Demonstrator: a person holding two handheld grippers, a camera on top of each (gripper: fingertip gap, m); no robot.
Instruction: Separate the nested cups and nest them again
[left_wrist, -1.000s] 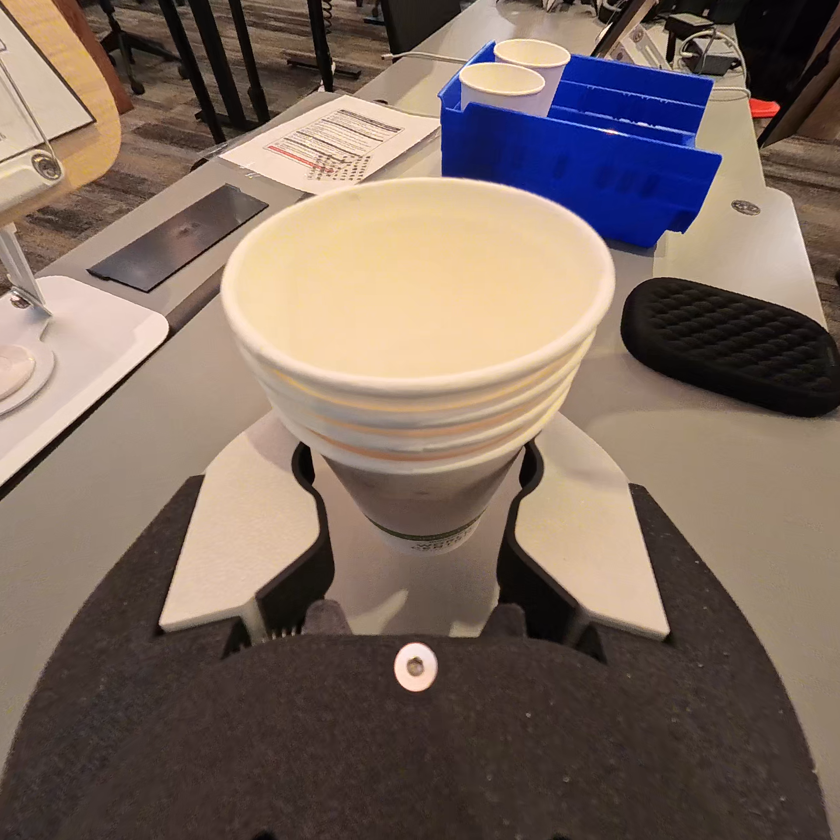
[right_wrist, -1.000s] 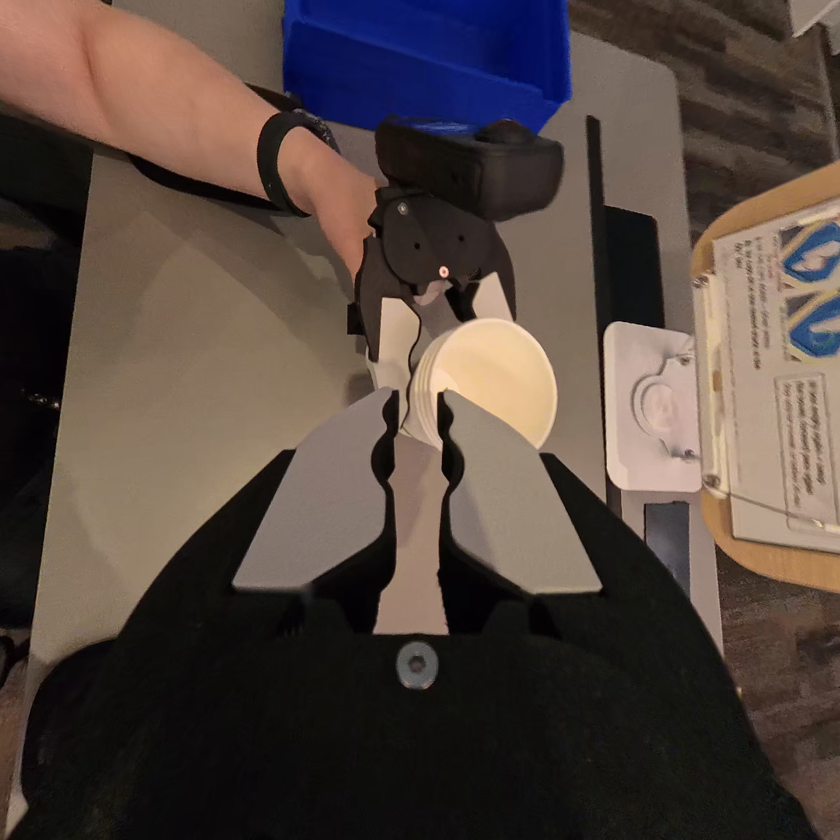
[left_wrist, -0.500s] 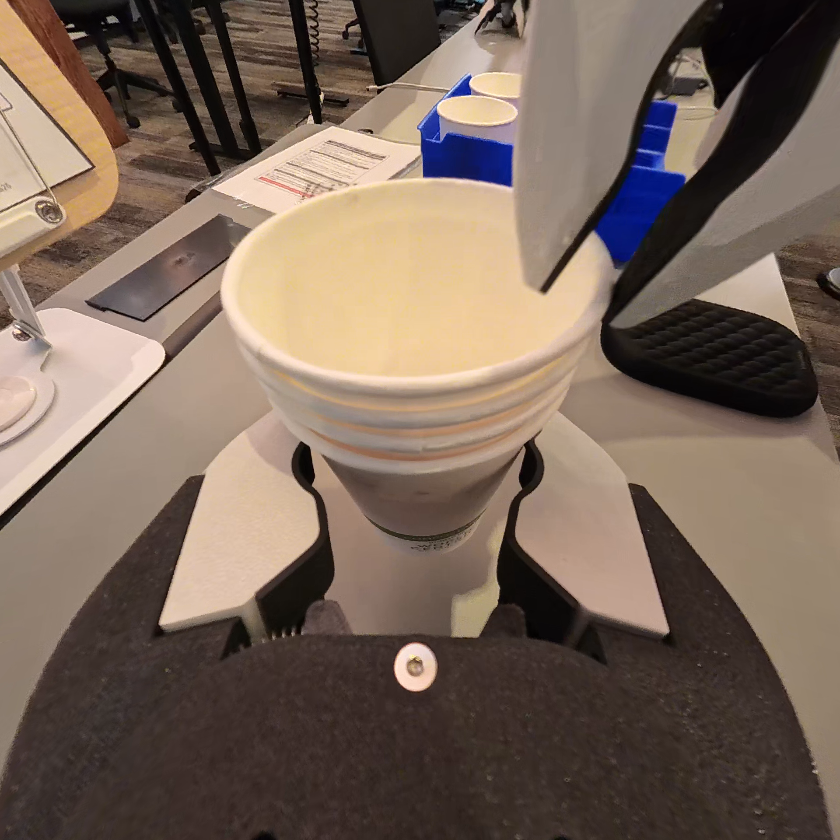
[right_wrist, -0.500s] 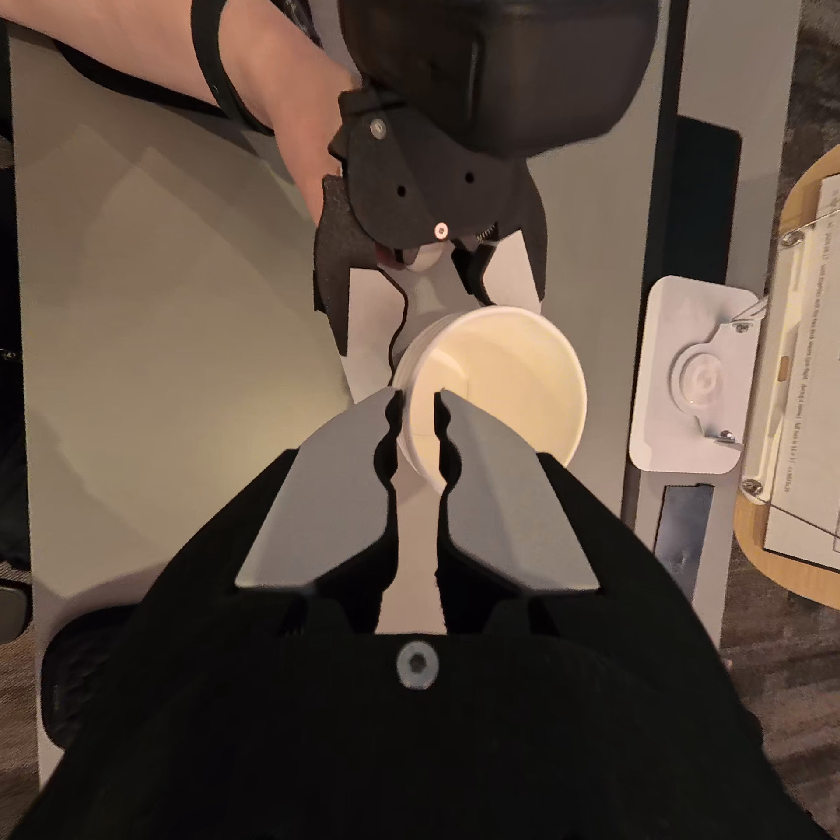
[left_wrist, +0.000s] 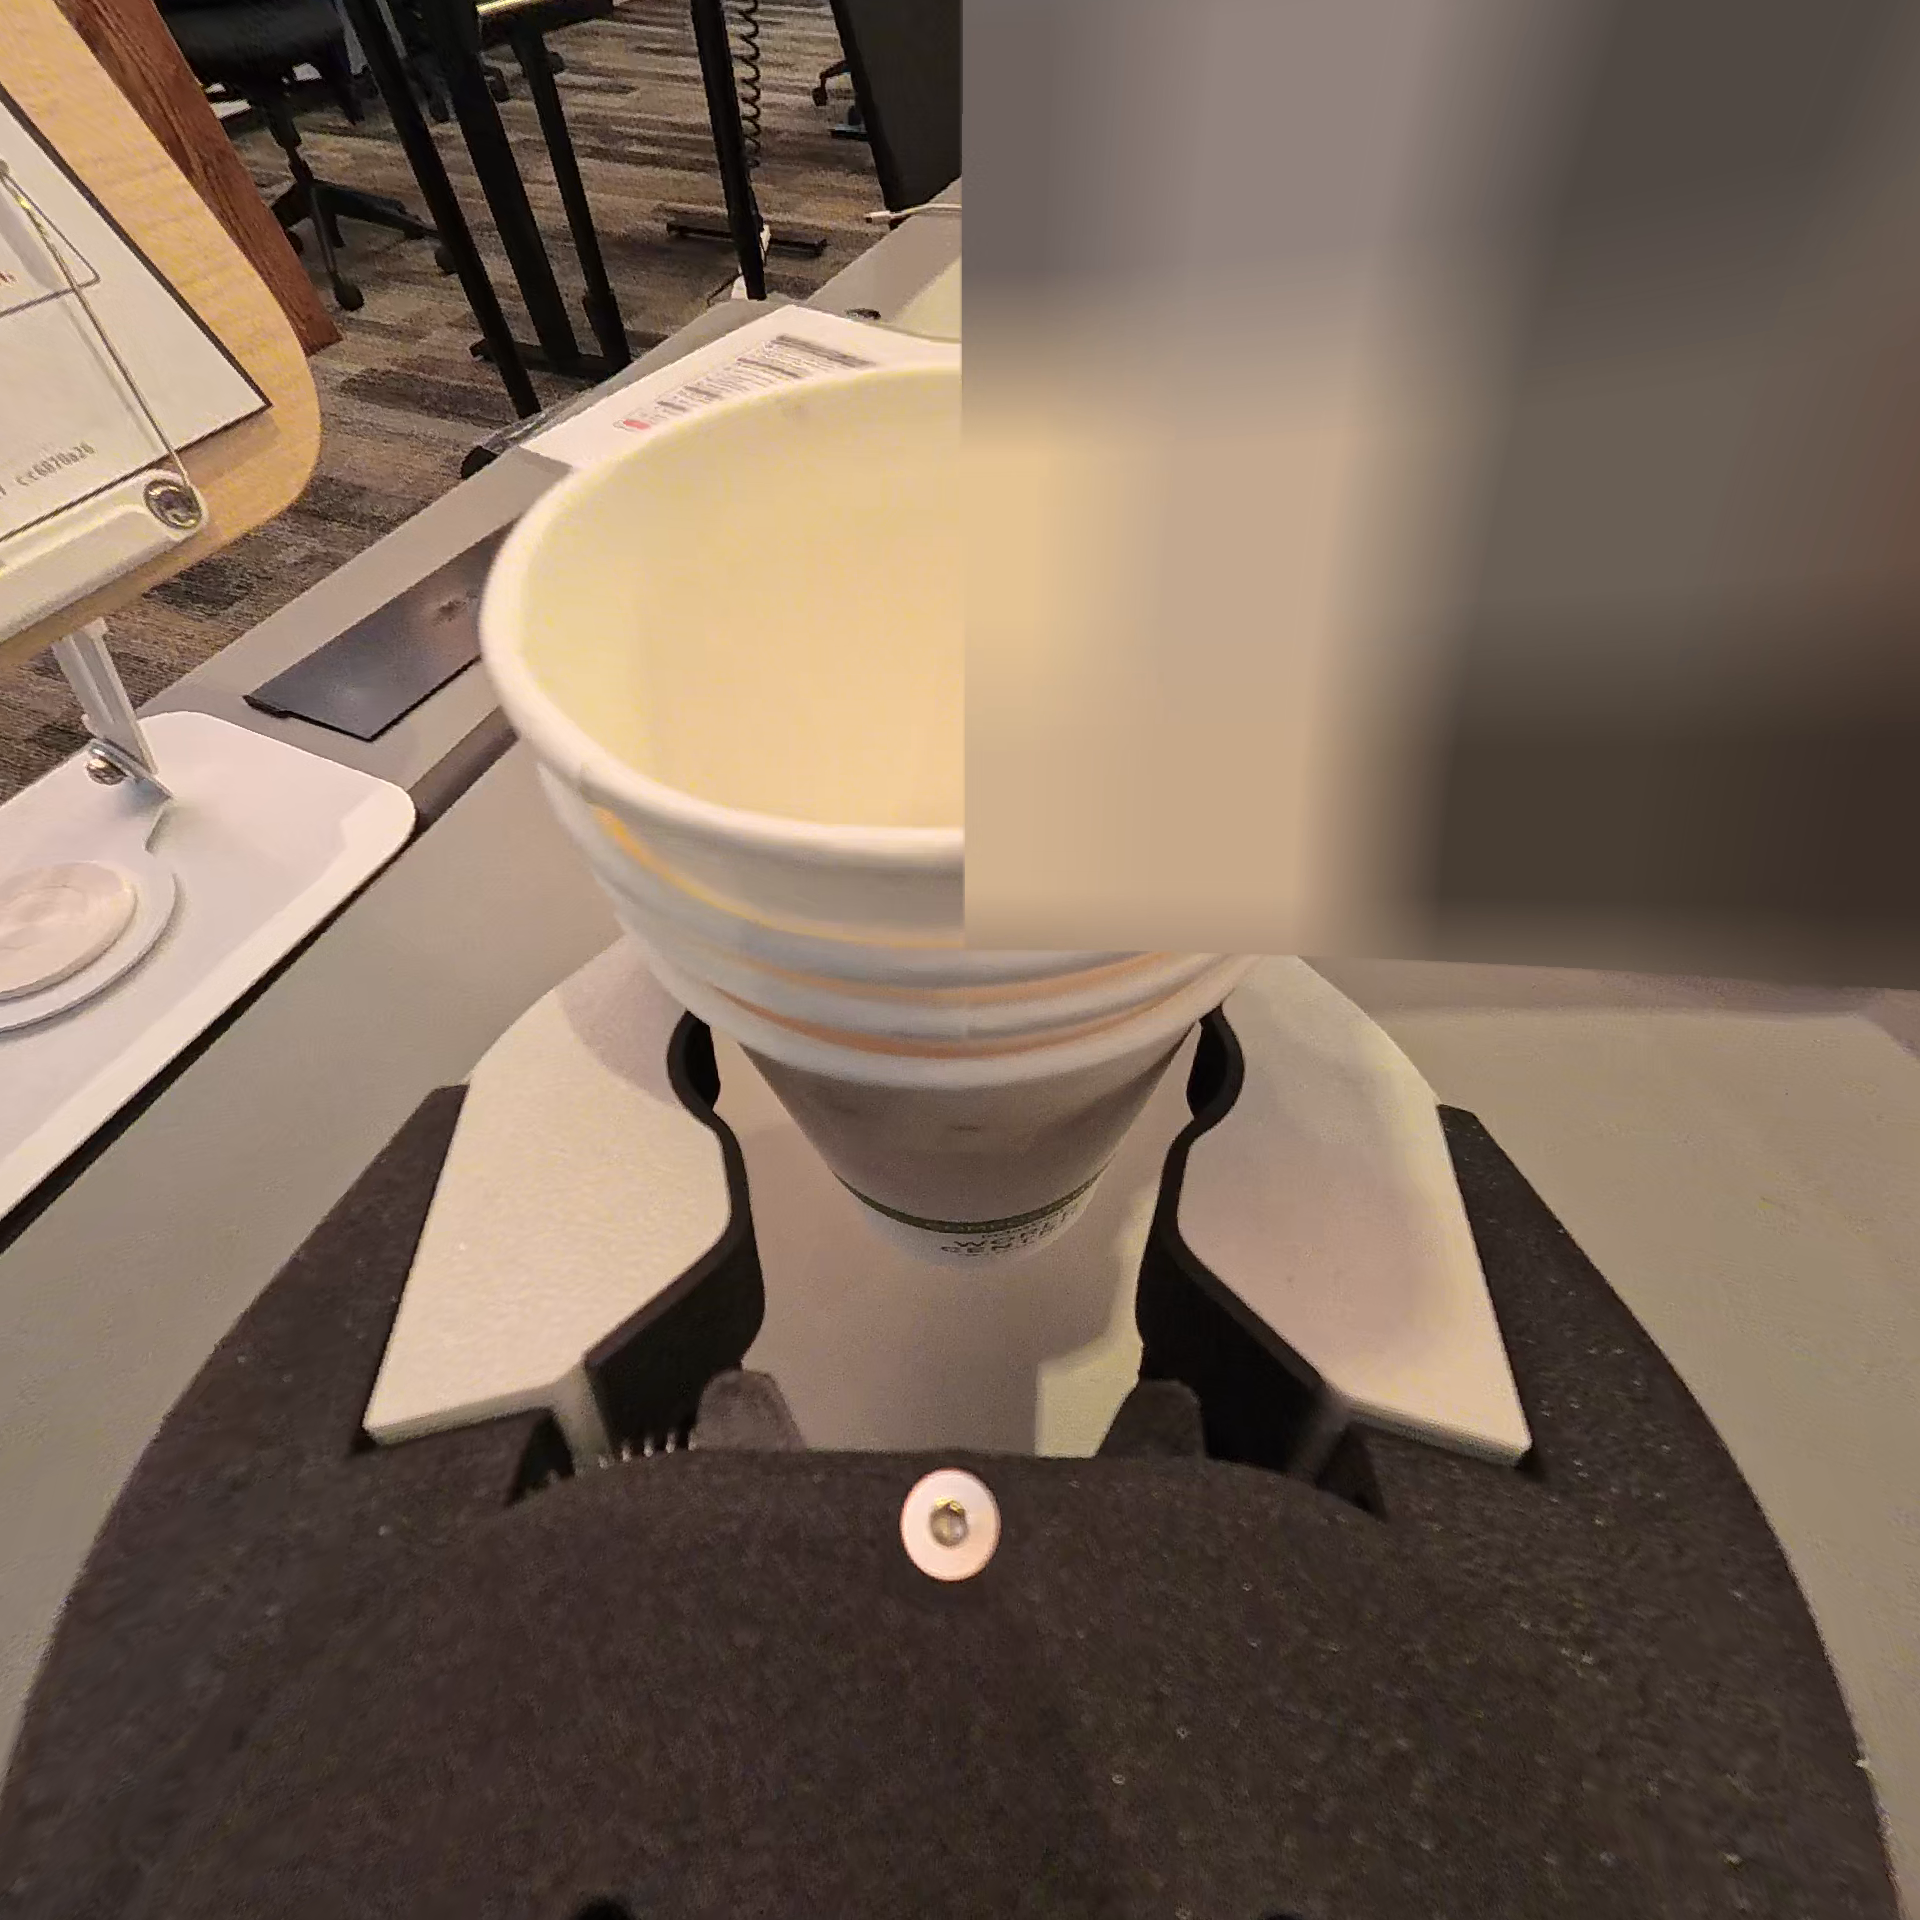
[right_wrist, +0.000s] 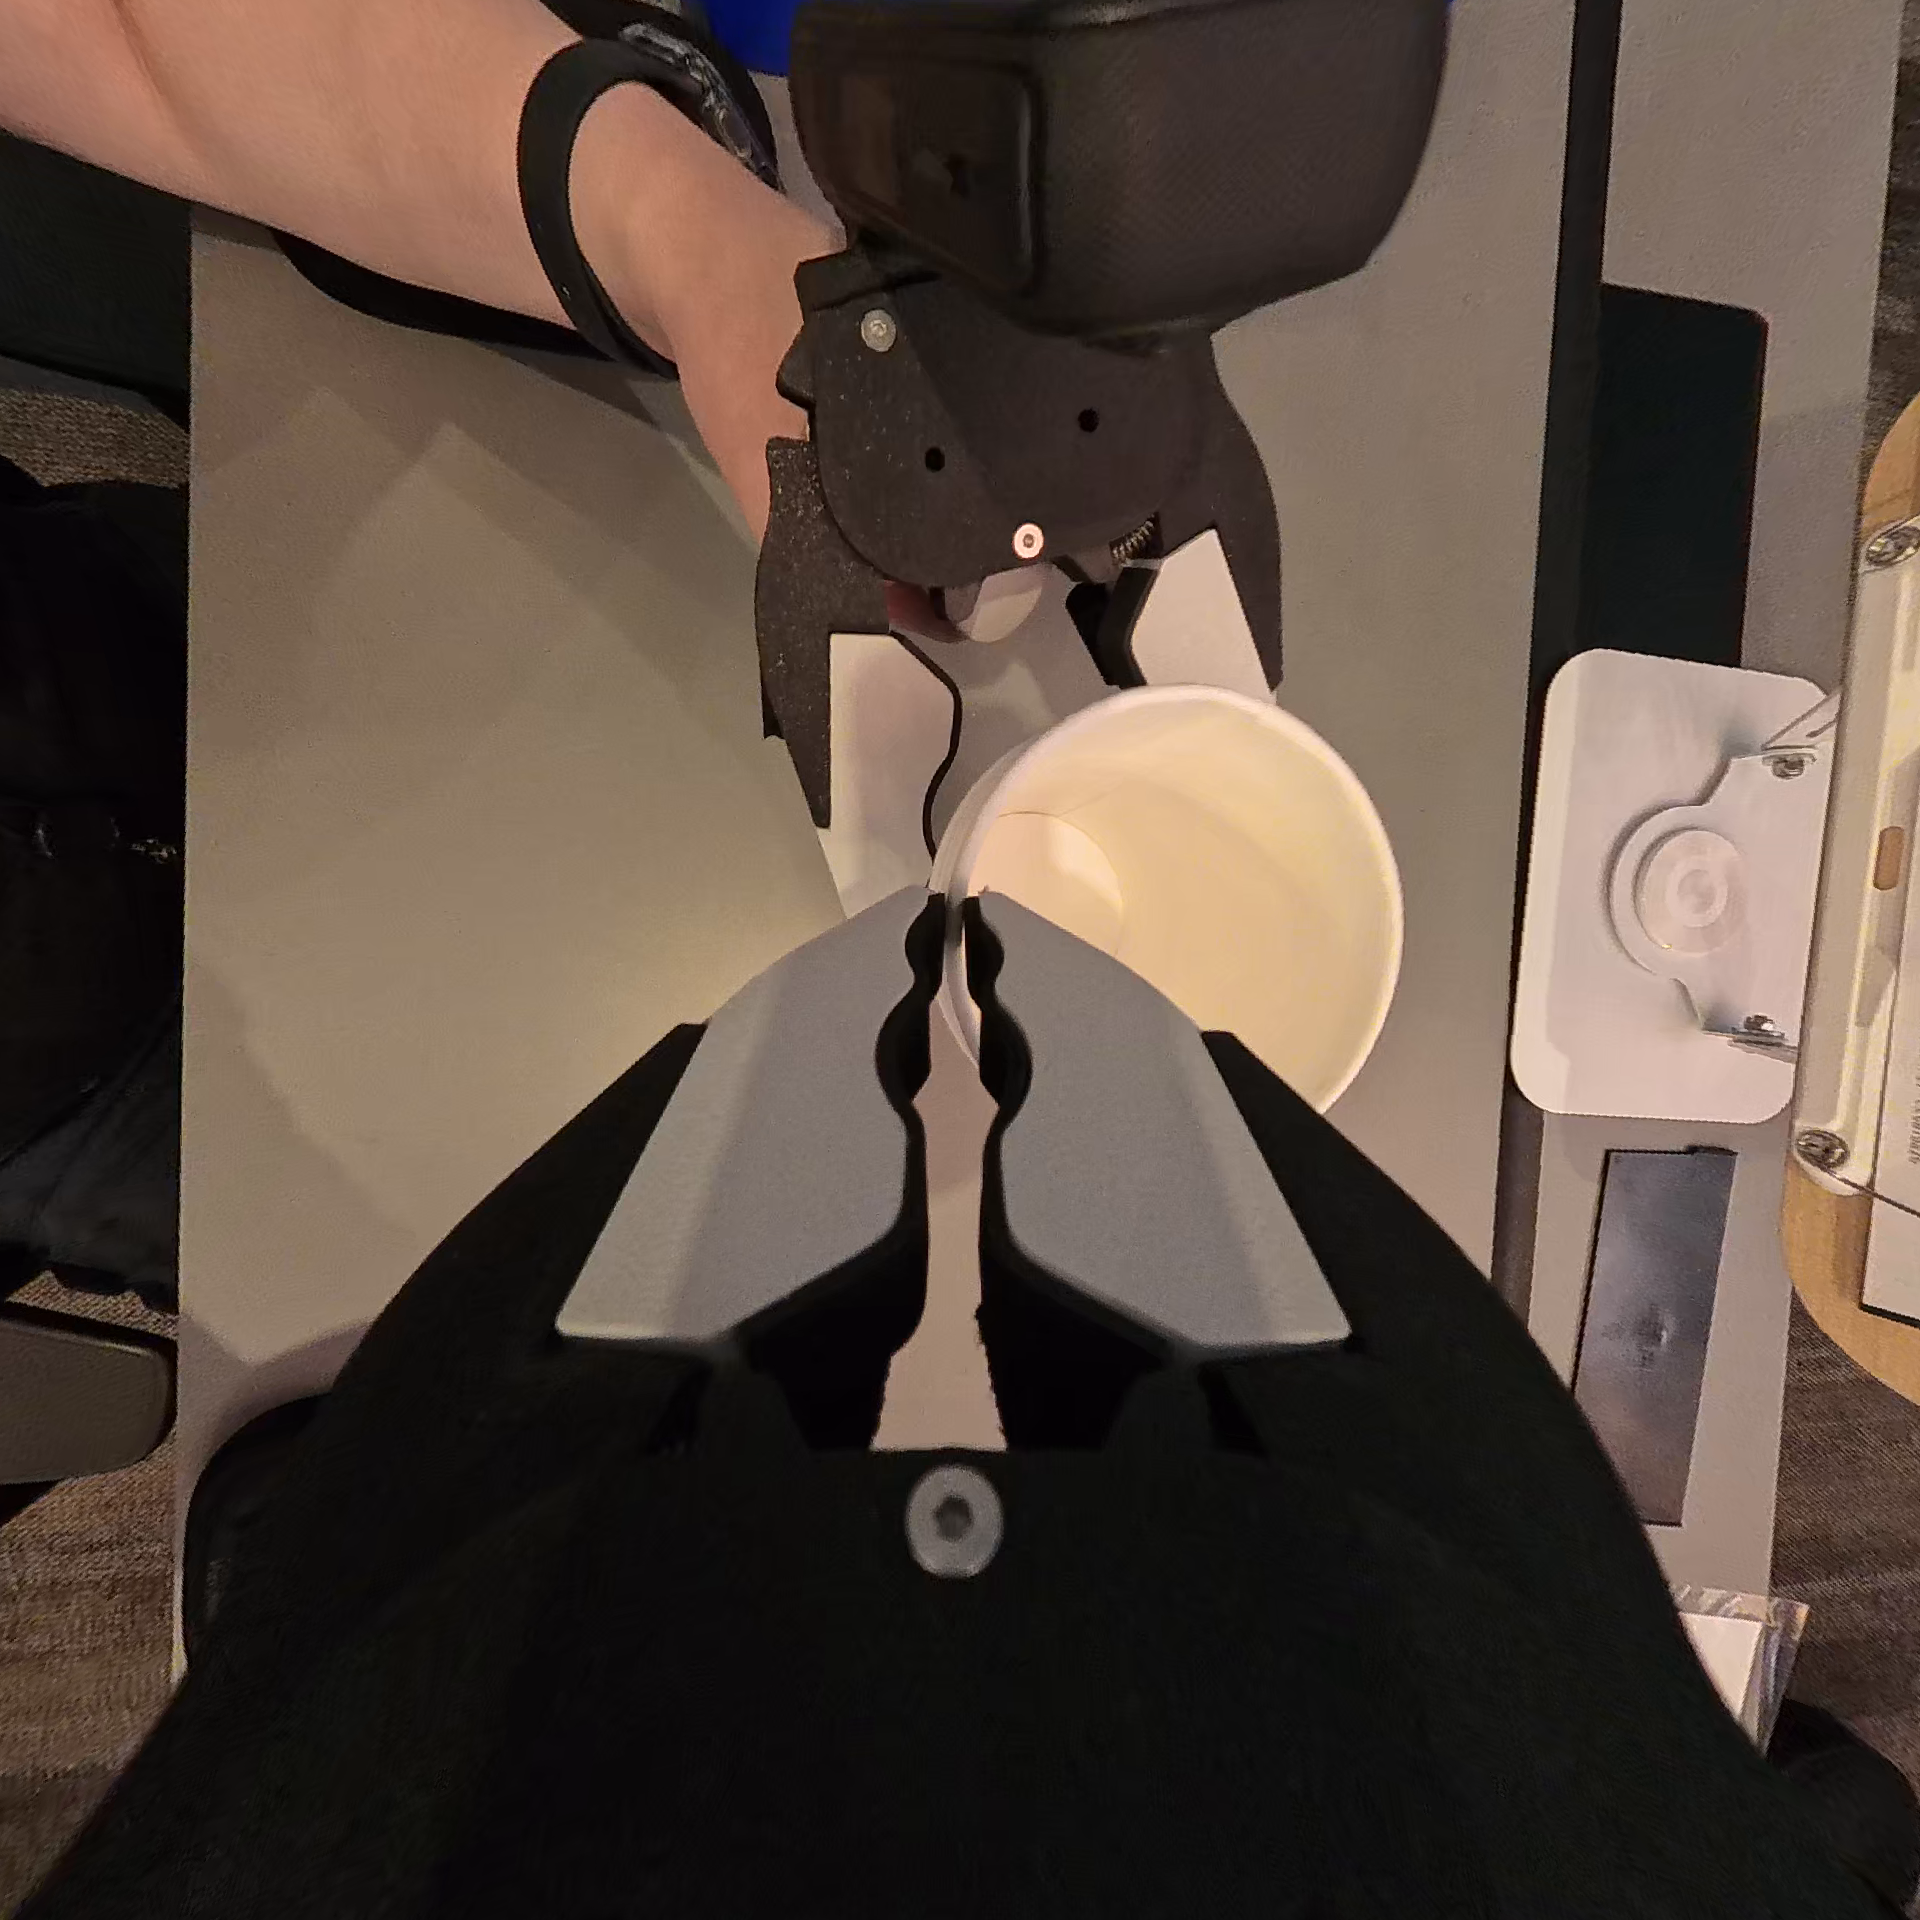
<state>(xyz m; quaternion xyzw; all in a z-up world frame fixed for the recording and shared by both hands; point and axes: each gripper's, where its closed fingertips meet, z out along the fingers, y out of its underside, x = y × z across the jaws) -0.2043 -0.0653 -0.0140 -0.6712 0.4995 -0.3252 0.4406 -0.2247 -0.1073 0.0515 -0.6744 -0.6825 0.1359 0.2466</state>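
While the left gripper (left_wrist: 951, 1049) clamps the nested cups (left_wrist: 831, 831) upright, mouth up, a green printed band circles their base; the right gripper (right_wrist: 948, 906) pinches the top cup's rim (right_wrist: 940, 883) from above.

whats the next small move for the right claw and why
Probably lift the right claw straight up, slowly. It looks pinched on the rim of the top cup, while the left claw holds the nested stack low on the bottom cup, so pulling up should free that cup.
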